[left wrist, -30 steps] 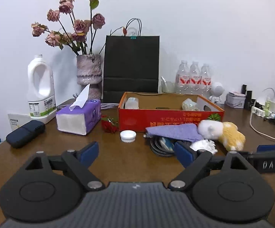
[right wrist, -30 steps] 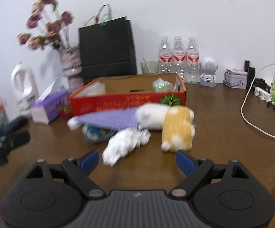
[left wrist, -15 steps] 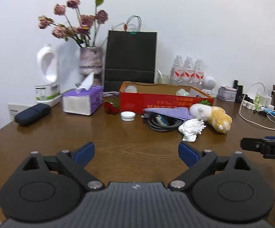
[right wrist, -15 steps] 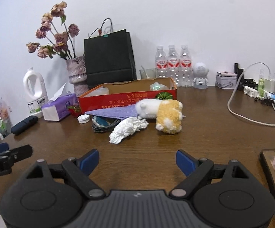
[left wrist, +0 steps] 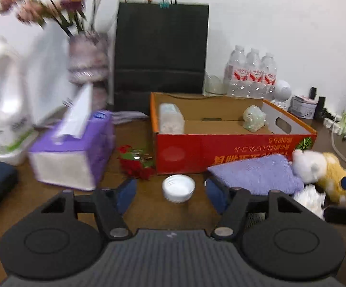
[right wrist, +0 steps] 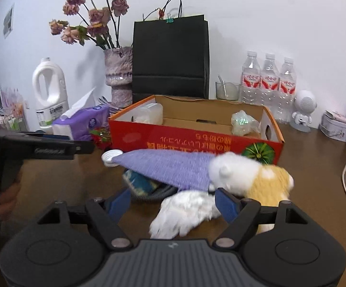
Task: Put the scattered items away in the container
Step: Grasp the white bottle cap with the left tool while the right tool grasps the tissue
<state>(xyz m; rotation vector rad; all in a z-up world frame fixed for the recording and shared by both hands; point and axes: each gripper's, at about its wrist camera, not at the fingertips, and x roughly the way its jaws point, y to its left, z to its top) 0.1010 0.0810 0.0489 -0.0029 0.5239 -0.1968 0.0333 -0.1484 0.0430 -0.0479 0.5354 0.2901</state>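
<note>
Left wrist view: left gripper (left wrist: 170, 192) closing around a white cap (left wrist: 178, 188) on the table (left wrist: 149, 212), pads not yet touching it.
Right gripper (right wrist: 171, 202) is also closing, with crumpled tissue (right wrist: 185, 211) between its fingers, ungripped. Purple cloth (right wrist: 170, 167) and plush toy (right wrist: 251, 179) lie just in front of the red box (right wrist: 197, 141), which already holds a plastic tub (right wrist: 149, 113) and a wrapped lump (right wrist: 243, 122).

The left tool (left wrist: 170, 195), jaws closing, frames a white cap (left wrist: 178, 188) before the red box (left wrist: 220, 150)
</note>
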